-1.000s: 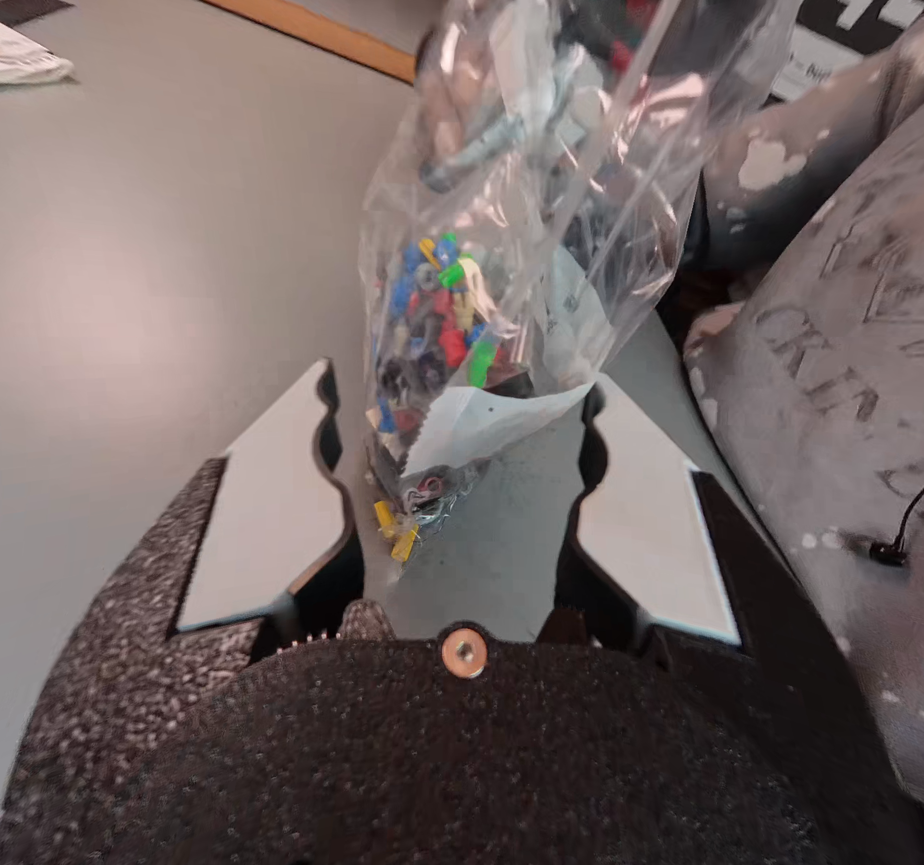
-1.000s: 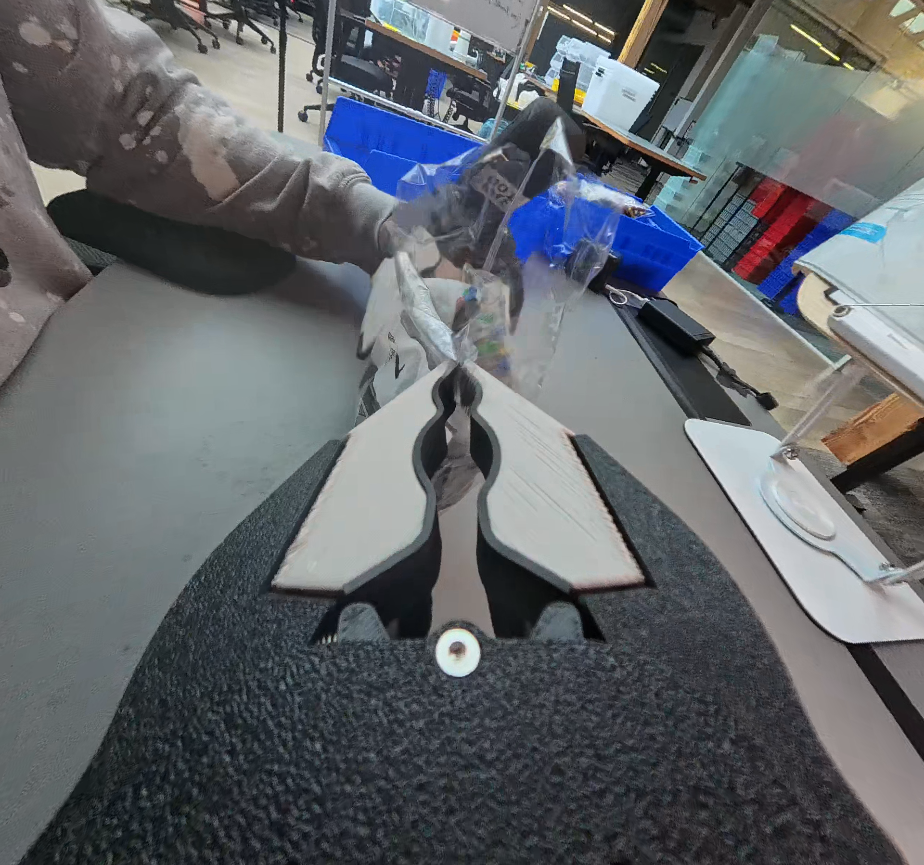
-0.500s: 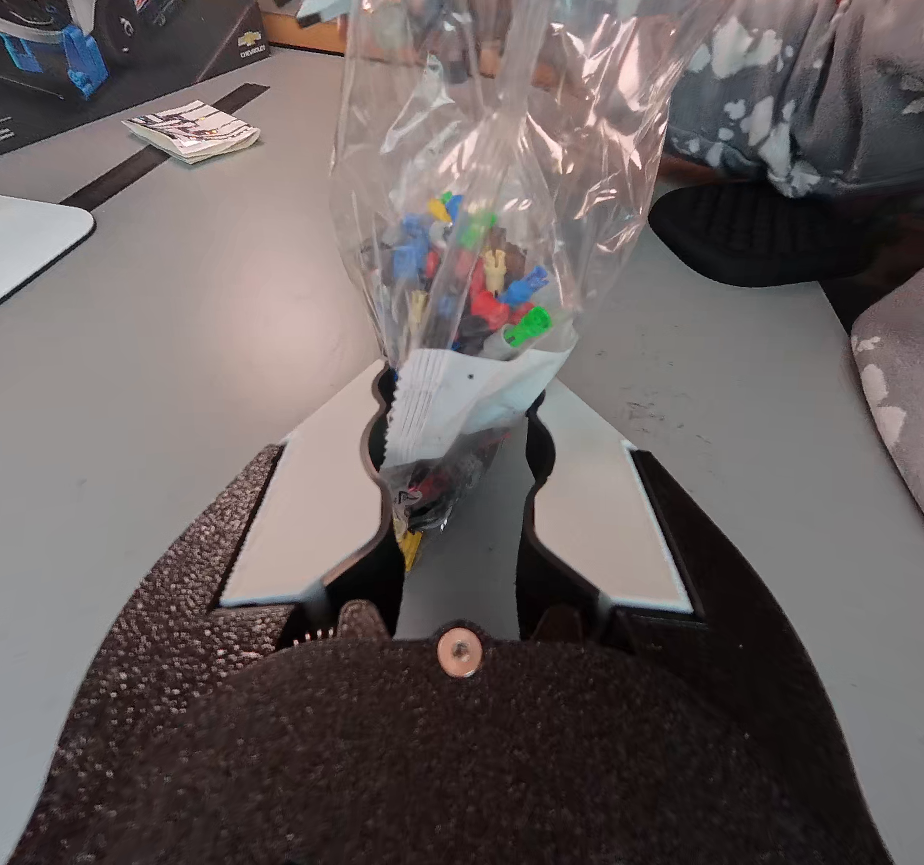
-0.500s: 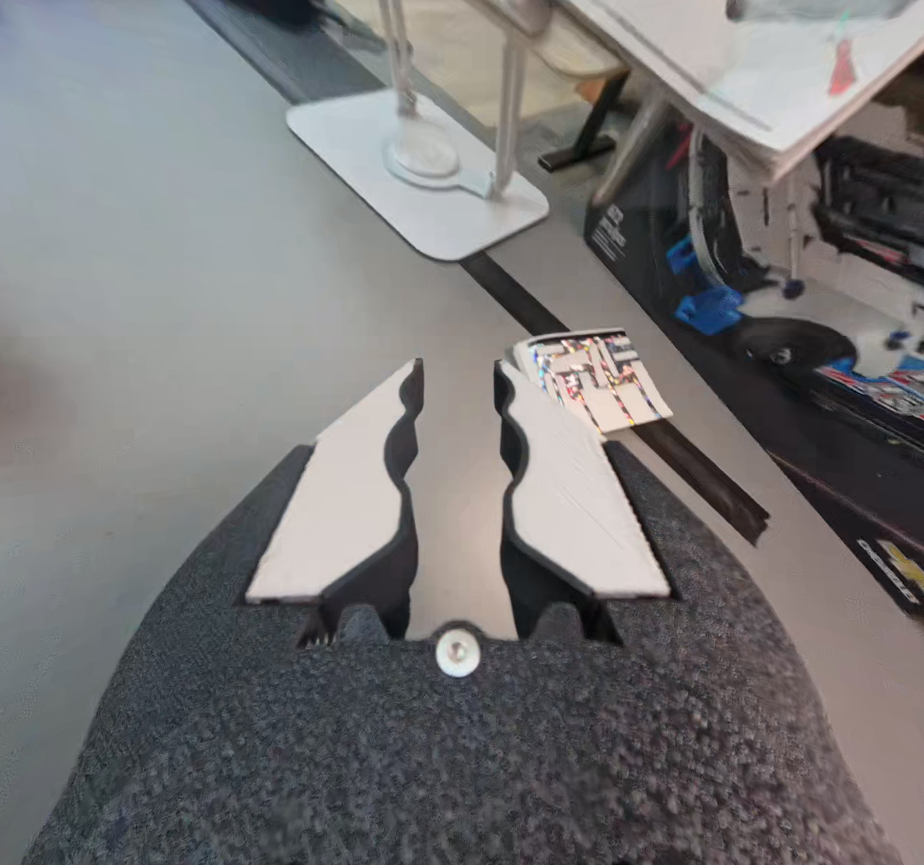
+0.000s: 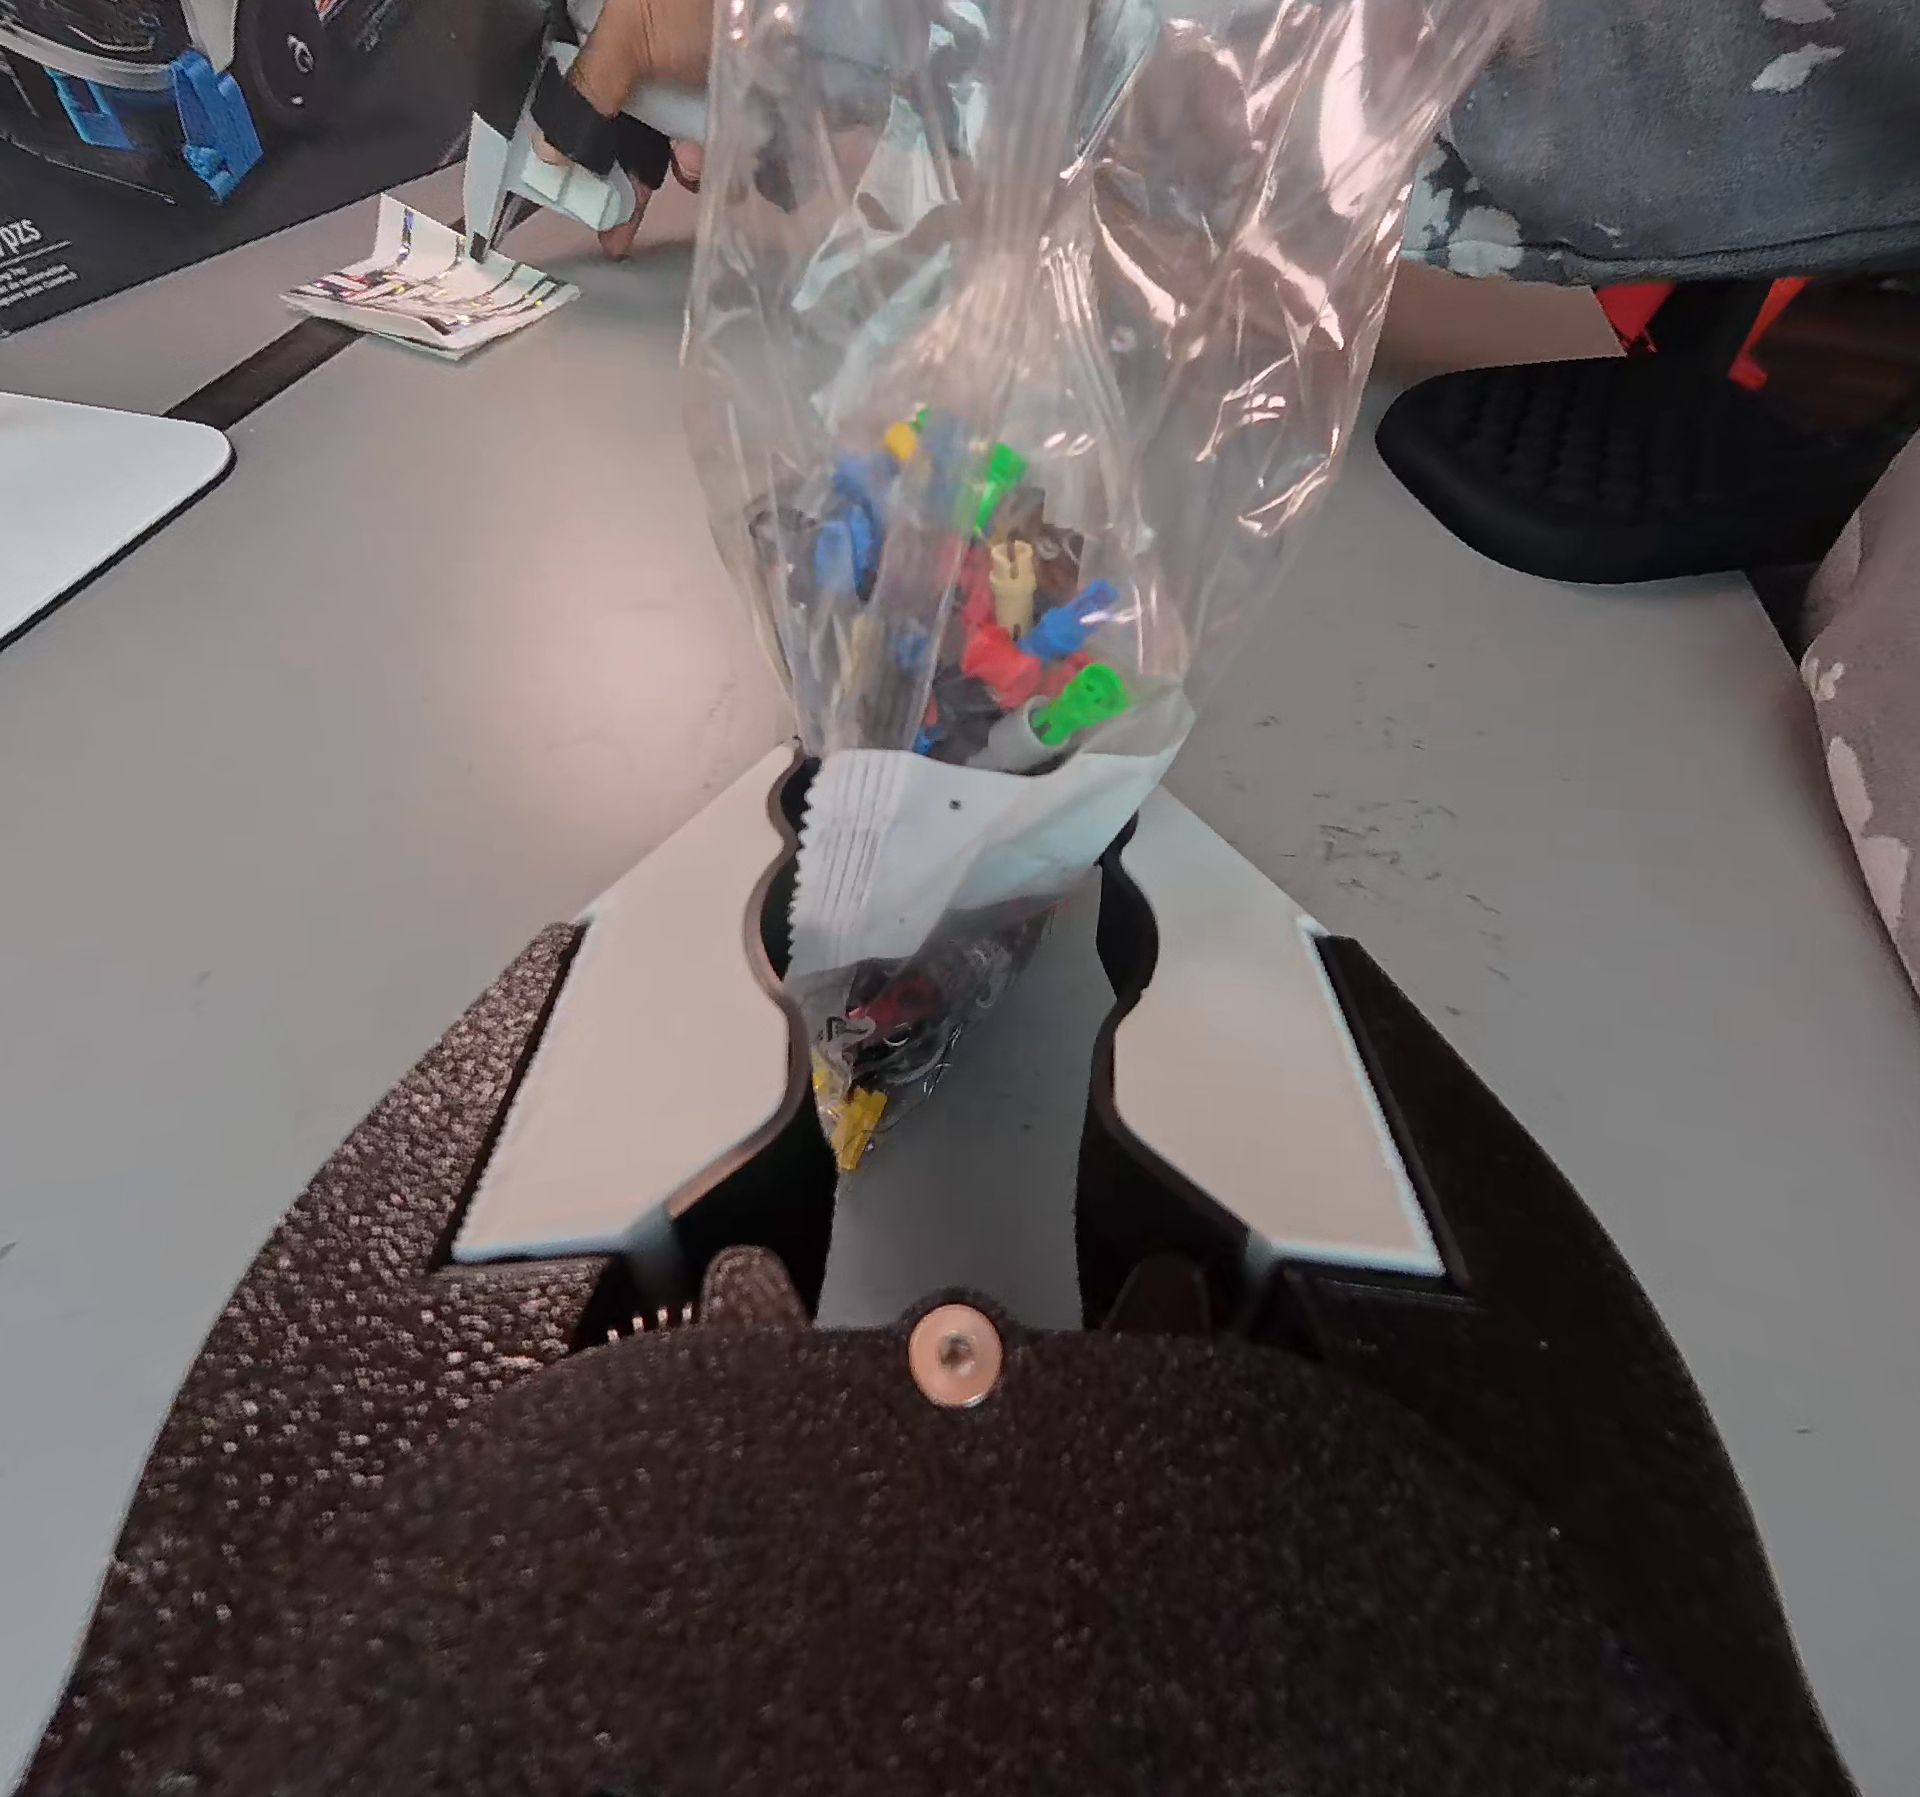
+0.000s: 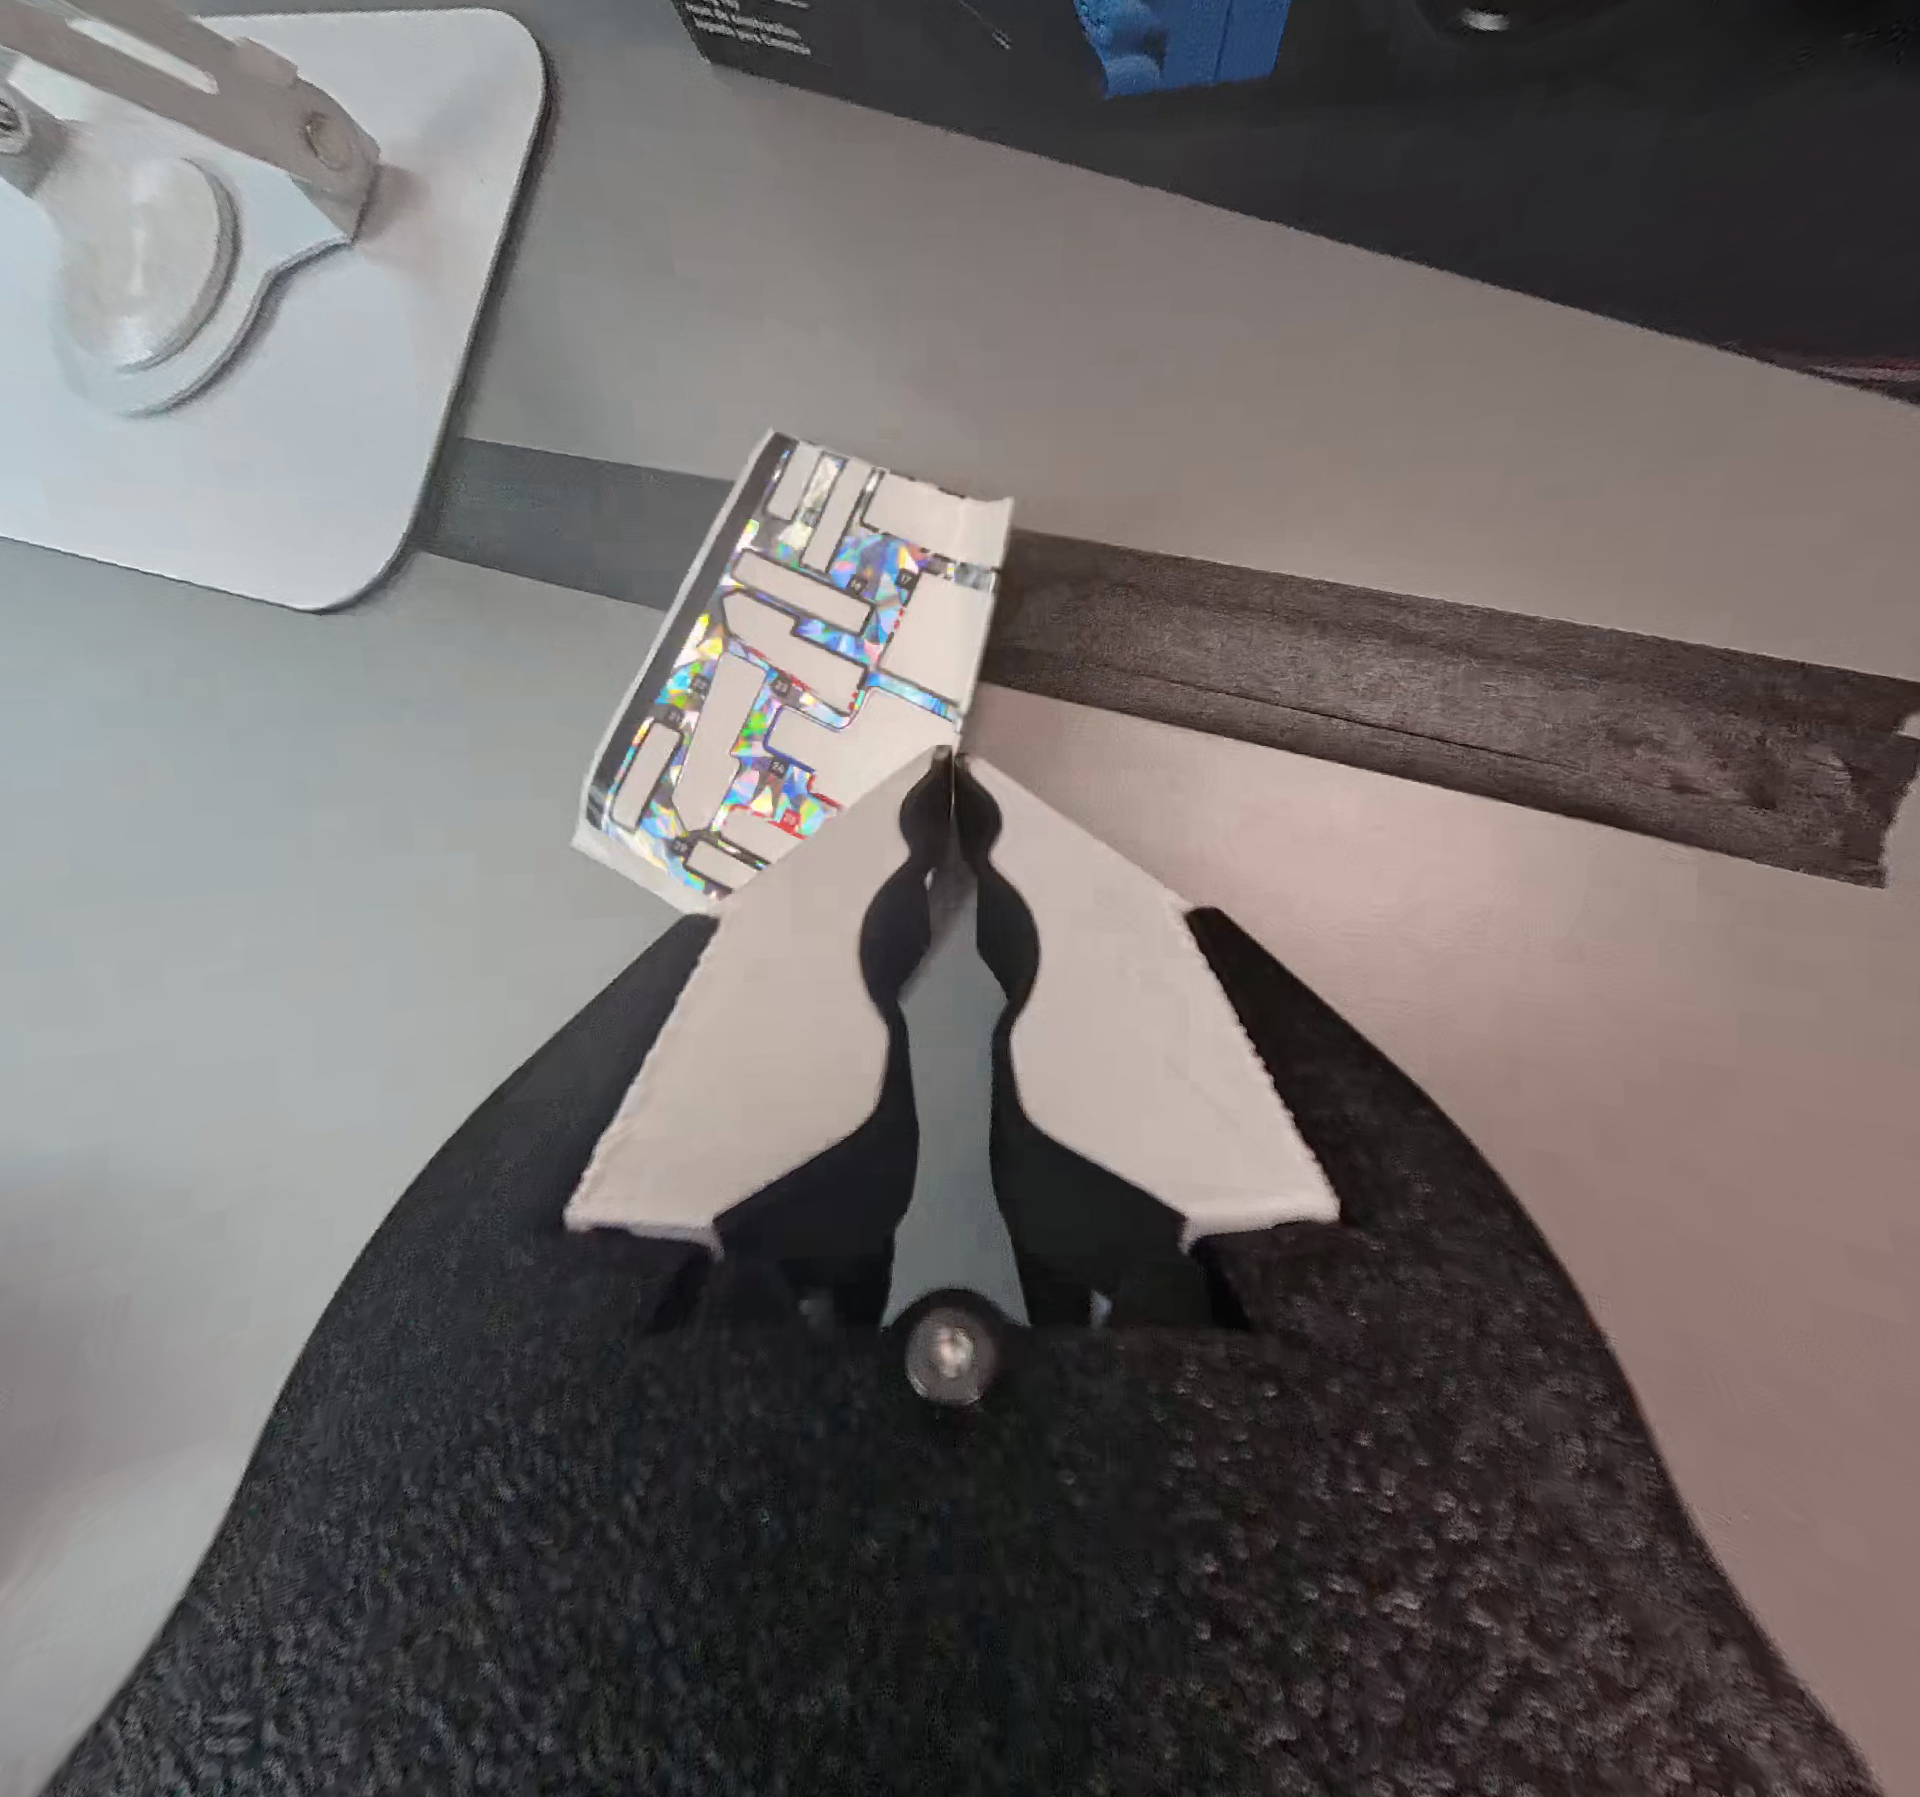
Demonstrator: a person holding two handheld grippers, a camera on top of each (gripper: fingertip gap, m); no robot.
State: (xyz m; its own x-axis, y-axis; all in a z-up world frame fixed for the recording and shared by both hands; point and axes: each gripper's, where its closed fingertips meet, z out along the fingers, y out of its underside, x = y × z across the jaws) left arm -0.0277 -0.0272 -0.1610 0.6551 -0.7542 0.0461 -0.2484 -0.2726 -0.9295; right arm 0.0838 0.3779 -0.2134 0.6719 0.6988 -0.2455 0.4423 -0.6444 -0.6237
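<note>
Grey tabletop [image 5: 416,708] carries everything. Left tongs [image 5: 956,812] clamp the clear bag of coloured building pieces [image 5: 997,604], which hides most behind it. Right tongs [image 6: 951,760] sit together at the corner of a holographic sticker sheet [image 6: 790,667]; whether they pinch it is unclear. Beyond: cropped toy-car box [image 6: 1351,85], white stand base [image 6: 312,293].

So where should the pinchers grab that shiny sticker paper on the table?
Probably by the sticker sheet's curled near corner, coming in low from the side of the right gripper. The sheet lies almost flat on the table, so only a lifted edge gives the thin fingertips anything to pinch.
</note>
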